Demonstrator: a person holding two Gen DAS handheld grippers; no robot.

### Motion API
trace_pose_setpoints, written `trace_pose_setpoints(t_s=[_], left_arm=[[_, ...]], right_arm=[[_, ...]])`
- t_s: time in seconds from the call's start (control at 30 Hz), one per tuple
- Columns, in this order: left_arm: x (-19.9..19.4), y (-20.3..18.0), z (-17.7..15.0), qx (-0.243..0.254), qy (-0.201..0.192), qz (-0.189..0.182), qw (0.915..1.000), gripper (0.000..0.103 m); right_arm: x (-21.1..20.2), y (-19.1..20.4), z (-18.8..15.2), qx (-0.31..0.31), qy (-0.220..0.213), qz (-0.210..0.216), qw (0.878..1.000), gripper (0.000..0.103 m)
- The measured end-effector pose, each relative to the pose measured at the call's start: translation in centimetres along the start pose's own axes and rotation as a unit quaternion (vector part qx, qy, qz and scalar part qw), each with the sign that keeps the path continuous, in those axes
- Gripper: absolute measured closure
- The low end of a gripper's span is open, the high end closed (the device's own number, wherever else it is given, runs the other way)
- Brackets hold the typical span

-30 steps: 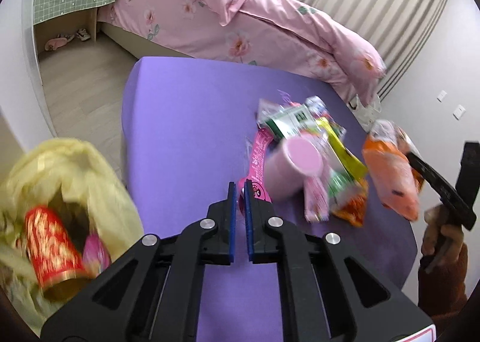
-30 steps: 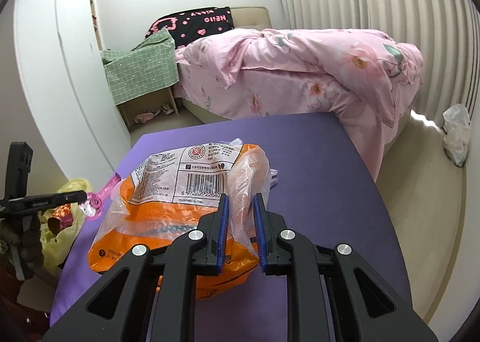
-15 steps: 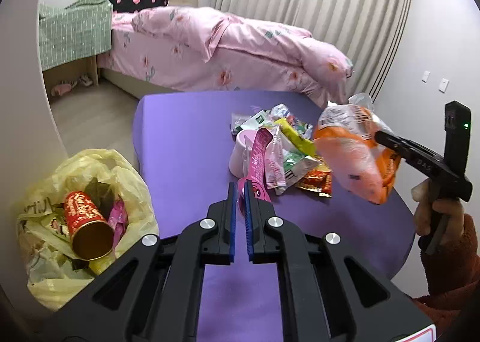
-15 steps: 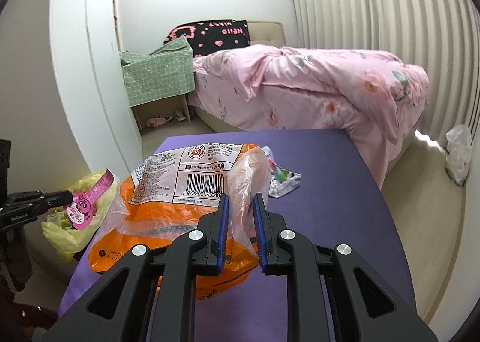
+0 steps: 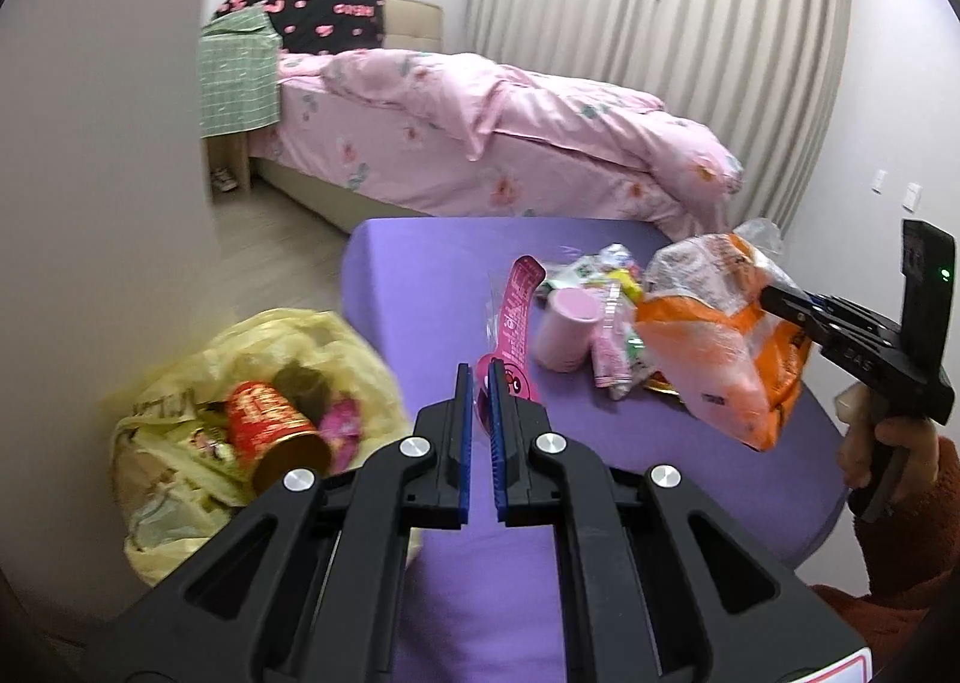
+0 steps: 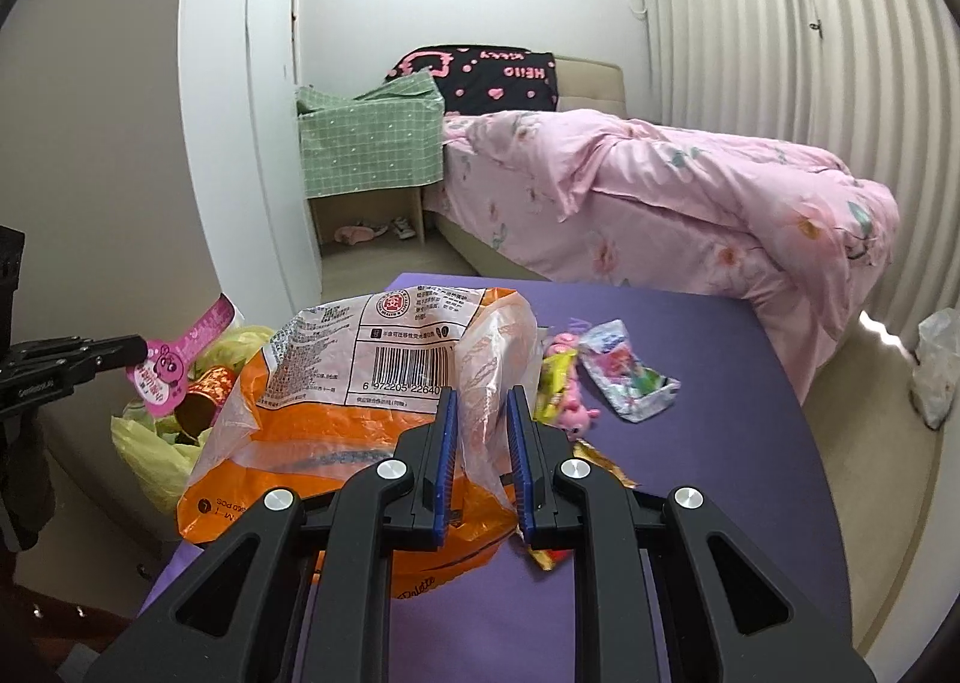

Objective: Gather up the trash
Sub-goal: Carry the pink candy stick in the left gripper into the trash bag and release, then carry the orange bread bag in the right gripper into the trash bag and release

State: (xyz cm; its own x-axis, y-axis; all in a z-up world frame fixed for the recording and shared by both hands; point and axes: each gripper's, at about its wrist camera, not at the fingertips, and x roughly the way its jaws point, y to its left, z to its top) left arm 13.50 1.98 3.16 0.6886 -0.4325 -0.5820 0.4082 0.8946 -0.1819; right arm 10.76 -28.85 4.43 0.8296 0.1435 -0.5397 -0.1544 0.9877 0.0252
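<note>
Purple desk (image 5: 420, 287) stands before a pink bed (image 5: 480, 131). Left tongs (image 5: 478, 377) pinch a pink wrapper (image 5: 516, 311) above the desk edge, beside the yellow trash bag (image 5: 180, 383) on the floor. Right tongs (image 6: 480, 407) pinch an orange snack bag (image 6: 336, 383) above the desk near the wrapper pile (image 5: 600, 287).

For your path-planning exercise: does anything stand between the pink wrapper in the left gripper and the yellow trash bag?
Nothing visible. The pink wrapper hangs in the left gripper; the yellow trash bag gapes open, only air between them.
</note>
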Motion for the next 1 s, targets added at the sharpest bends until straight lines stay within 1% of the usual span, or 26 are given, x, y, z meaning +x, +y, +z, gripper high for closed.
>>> trace_pose_setpoints(t_s=[0.13, 0.23, 0.37, 0.5, 0.6, 0.77, 0.83, 0.93, 1.0], left_arm=[[0.4, 3.1, -0.4, -0.023, 0.005, 0.031, 0.9992, 0.098], [1.1, 6.2, -1.1, -0.055, 0.016, 0.053, 0.9970, 0.098], [2.5, 10.0, -2.0, -0.098, 0.036, 0.073, 0.9918, 0.098], [4.2, 12.8, -3.4, -0.123, 0.061, 0.101, 0.9854, 0.098], [5.4, 13.6, -4.2, -0.132, 0.079, 0.100, 0.9829, 0.096], [7.4, 13.6, -4.9, -0.126, 0.102, 0.109, 0.9807, 0.094], [7.8, 13.8, -5.1, -0.127, 0.108, 0.112, 0.9796, 0.097], [7.7, 14.2, -5.3, -0.141, 0.111, 0.100, 0.9785, 0.097], [7.0, 14.4, -5.2, -0.150, 0.104, 0.089, 0.9791, 0.097]], right_arm=[[1.1, 1.0, -0.2, -0.007, 0.011, 0.009, 1.000, 0.086], [1.6, 1.8, -0.4, -0.015, 0.018, 0.012, 1.000, 0.086], [2.1, 2.3, -0.5, -0.023, 0.024, 0.011, 0.999, 0.086], [2.7, 2.7, -0.7, -0.026, 0.032, 0.013, 0.999, 0.086], [3.1, 2.9, -0.8, -0.027, 0.038, 0.014, 0.999, 0.086], [3.6, 3.1, -1.1, -0.027, 0.046, 0.016, 0.998, 0.086], [3.7, 3.2, -1.2, -0.029, 0.048, 0.016, 0.998, 0.086], [3.7, 3.2, -1.1, -0.030, 0.048, 0.015, 0.998, 0.086], [3.8, 3.1, -1.0, -0.029, 0.047, 0.016, 0.998, 0.086]])
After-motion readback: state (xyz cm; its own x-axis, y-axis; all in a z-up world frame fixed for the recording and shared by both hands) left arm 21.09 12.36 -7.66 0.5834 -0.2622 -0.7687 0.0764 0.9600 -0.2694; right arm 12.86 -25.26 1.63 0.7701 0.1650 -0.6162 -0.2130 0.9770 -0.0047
